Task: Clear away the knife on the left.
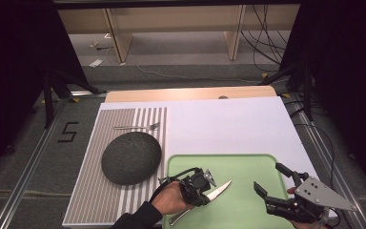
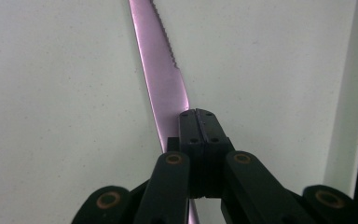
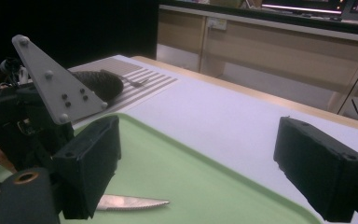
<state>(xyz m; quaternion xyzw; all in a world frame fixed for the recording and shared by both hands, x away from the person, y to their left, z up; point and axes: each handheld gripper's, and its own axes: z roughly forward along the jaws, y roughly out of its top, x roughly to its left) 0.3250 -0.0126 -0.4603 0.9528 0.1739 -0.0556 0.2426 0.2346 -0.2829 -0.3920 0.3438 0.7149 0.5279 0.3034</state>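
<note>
White table sheet (image 1: 228,124) under everything, wooden edge beyond. At its left, striped grey-and-white mat (image 1: 100,191); at its near right, light green tray (image 1: 248,167) with rounded corners. On the floor left of the table, a dark mark reading "5" (image 1: 67,132); no other writing legible. On the striped mat, dark grey textured dome-like object (image 1: 131,158), round; whether bowl or plate turned over, cannot tell. Beyond it, near the mat's far edge, a metal fork (image 1: 137,127) lying crosswise, tines toward the right.

On the green tray, near its left edge, a table knife (image 1: 218,191): long axis diagonal, tip pointing away from the person and to the right, handle end toward the tray's near left corner. Polished metal, narrow tapering blade, fine serrations along one edge toward the tip, seen in the left gripper view (image 2: 161,70) and low across the tray in the right gripper view (image 3: 130,202).

Left gripper (image 1: 205,188), held in a hand (image 1: 171,200) with dark sleeve, clamped on the knife around mid-length; jaws closed together, pads meeting on the blade. Right gripper (image 1: 272,180) over the tray's right part, well apart from the knife, jaws spread wide, holding nothing.
</note>
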